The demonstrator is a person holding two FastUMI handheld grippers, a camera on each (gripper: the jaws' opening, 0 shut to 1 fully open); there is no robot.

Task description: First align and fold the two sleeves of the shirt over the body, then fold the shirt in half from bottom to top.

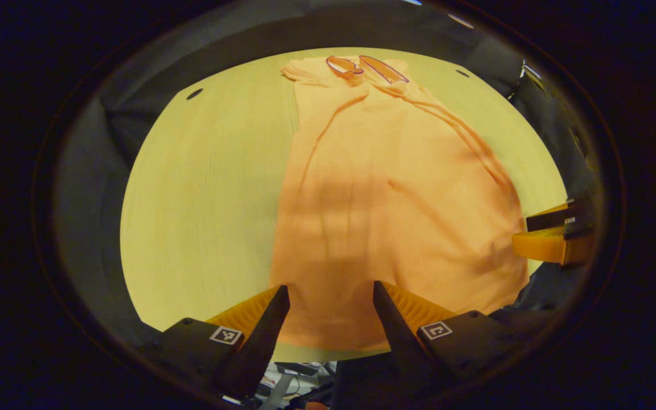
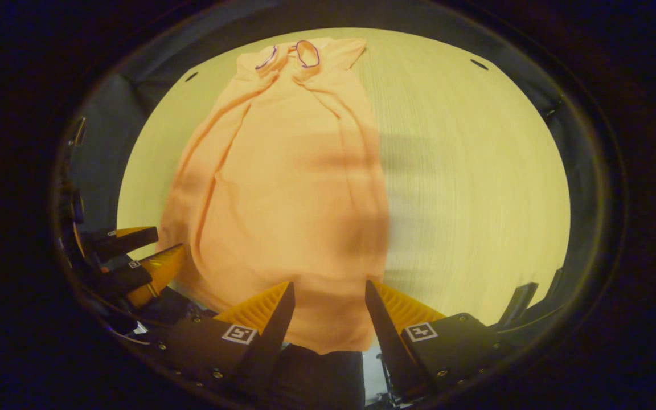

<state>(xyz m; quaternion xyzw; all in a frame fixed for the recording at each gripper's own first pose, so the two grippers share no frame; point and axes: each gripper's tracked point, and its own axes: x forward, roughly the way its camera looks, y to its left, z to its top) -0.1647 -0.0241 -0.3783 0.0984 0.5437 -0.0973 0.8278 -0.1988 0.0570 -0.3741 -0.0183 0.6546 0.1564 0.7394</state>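
In the left gripper view, an orange shirt (image 1: pixel 385 205) of soft, finely ribbed knit lies flat on a pale, wood-grained worktop (image 1: pixel 208 199). Its collar (image 1: pixel 365 68), edged with a dark line, sits at the far end, and its hem is nearest the camera. Long creases run down the shirt's right side, where cloth seems folded over the body. The left hand-held gripper (image 1: pixel 331 296) is spread wide and released, holding nothing; its two wedge-shaped, ridged fingers stand over the hem, with cloth showing in the gap between them. Whether the tips touch the cloth cannot be told. Off to its right, at the shirt's edge, the right hand-held gripper (image 1: pixel 550 233) shows from the side.

In the right gripper view, the same shirt (image 2: pixel 282 193) runs away from the camera, collar (image 2: pixel 299 54) far off, with bare worktop (image 2: pixel 476 171) stretching to the right. The right hand-held gripper (image 2: pixel 328 293) is likewise wide open and empty, its fingers straddling the hem's corner. To its left, beside the shirt's near edge, sits the left hand-held gripper (image 2: pixel 146 253), fingers parted.
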